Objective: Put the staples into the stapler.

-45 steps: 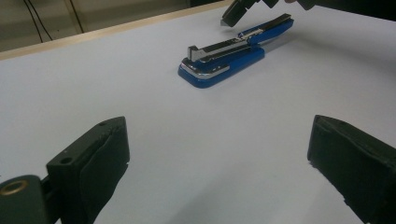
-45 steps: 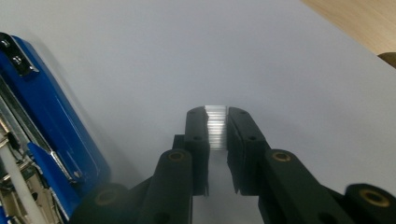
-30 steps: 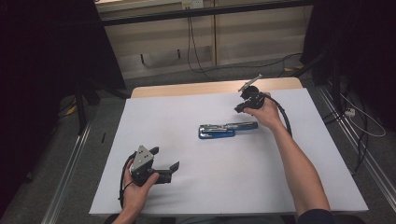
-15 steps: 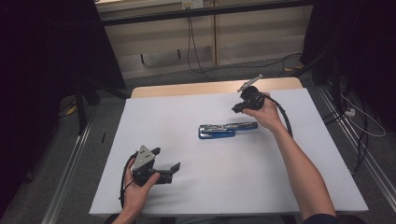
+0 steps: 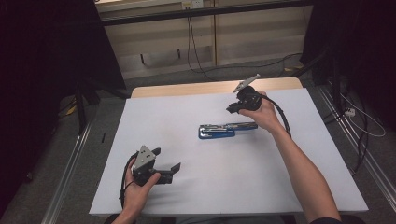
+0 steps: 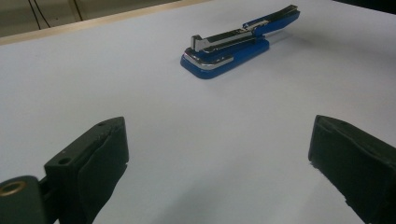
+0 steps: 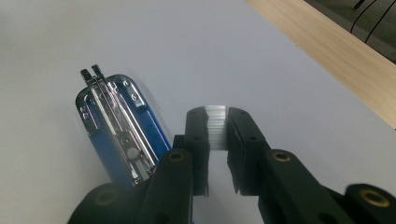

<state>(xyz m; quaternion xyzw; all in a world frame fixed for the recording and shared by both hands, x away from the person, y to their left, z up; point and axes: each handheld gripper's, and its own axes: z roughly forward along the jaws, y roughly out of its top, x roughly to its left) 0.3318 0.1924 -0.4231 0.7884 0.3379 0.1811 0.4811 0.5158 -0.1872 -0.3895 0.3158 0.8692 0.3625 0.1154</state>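
My right claw (image 7: 217,135) pinches a silvery strip of staples (image 7: 215,127) above the opened blue stapler (image 5: 227,130), which lies mid-table on the white table (image 5: 280,186), its loading channel bared. I judge this the loading step: next I must line the strip up with the channel and lower it in squarely. My left claw (image 5: 166,161), jaws spread and empty, rests near the table's front edge. From the high view the strip is too small to make out.
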